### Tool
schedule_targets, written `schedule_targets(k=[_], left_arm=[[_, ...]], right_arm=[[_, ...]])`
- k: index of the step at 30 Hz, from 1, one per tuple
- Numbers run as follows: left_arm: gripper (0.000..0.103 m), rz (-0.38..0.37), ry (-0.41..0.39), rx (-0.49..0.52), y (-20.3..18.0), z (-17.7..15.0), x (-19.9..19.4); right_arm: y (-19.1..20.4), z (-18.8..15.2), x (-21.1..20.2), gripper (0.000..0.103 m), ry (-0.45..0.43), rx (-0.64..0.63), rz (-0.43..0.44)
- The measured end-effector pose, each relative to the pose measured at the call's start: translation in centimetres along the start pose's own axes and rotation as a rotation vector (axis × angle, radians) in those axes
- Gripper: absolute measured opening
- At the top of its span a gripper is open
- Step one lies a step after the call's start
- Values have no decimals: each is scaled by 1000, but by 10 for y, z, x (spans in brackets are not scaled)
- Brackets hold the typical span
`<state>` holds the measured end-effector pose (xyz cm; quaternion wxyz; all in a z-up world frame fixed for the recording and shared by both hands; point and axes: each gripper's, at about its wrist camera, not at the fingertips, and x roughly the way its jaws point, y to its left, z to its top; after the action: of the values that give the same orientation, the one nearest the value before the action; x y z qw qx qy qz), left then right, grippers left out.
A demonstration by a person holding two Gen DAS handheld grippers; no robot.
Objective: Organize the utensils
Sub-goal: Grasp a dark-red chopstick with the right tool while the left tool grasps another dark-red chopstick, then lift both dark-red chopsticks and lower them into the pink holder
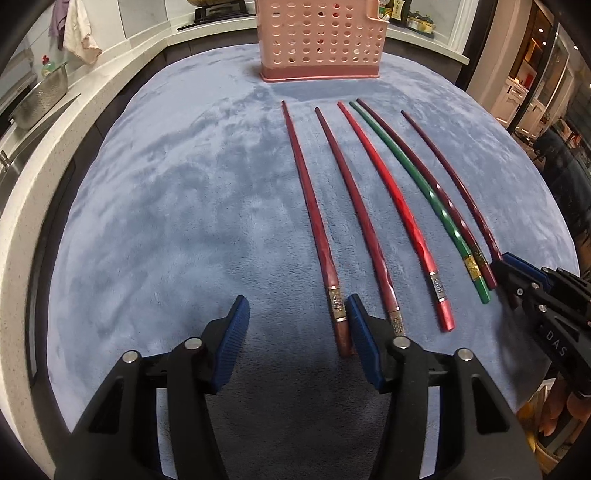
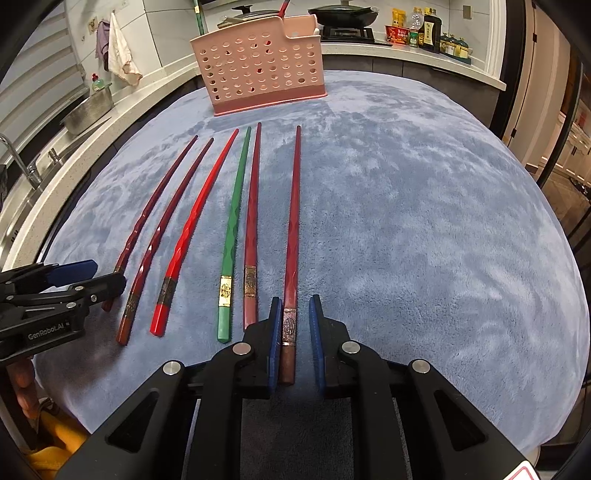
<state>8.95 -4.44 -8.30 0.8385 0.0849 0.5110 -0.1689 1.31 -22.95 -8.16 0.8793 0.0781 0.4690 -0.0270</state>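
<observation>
Several chopsticks lie side by side on a blue plush cloth (image 2: 406, 221), tips toward a pink perforated utensil holder (image 2: 262, 70), which also shows in the left wrist view (image 1: 321, 37). Most are dark red, one is bright red (image 2: 195, 229) and one green (image 2: 232, 229). My right gripper (image 2: 295, 317) is open, its pads either side of the rightmost dark red chopstick (image 2: 293, 221) near its banded handle end, not clamped. My left gripper (image 1: 297, 317) is open and empty, with the leftmost dark red chopstick (image 1: 314, 221) lying just inside its right pad.
A white counter curves around the cloth's left and far sides, with a metal colander (image 2: 88, 110), a sink tap (image 2: 22, 162) and hanging cloths (image 2: 118, 51). Sauce bottles (image 2: 424, 33) and a wok (image 2: 343, 14) stand at the back right.
</observation>
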Motion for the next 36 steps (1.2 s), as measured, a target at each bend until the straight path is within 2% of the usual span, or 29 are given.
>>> schedule_targets(k=[7, 11, 14, 25, 36], left_arm=[[41, 0, -1, -5, 2, 0, 0], [26, 1, -6, -8, 4, -1, -1], [9, 0, -13, -4, 4, 0, -3], [8, 25, -99, 7, 4, 15, -32], [7, 27, -205, -17, 10, 48, -71]], right_arm=[[0, 0, 0, 13, 0, 1, 1], [0, -1, 0, 12, 0, 0, 2], [0, 0, 0, 7, 0, -2, 3], [-6, 12, -19, 7, -41, -2, 9], [-12, 62, -62, 7, -185, 0, 25]])
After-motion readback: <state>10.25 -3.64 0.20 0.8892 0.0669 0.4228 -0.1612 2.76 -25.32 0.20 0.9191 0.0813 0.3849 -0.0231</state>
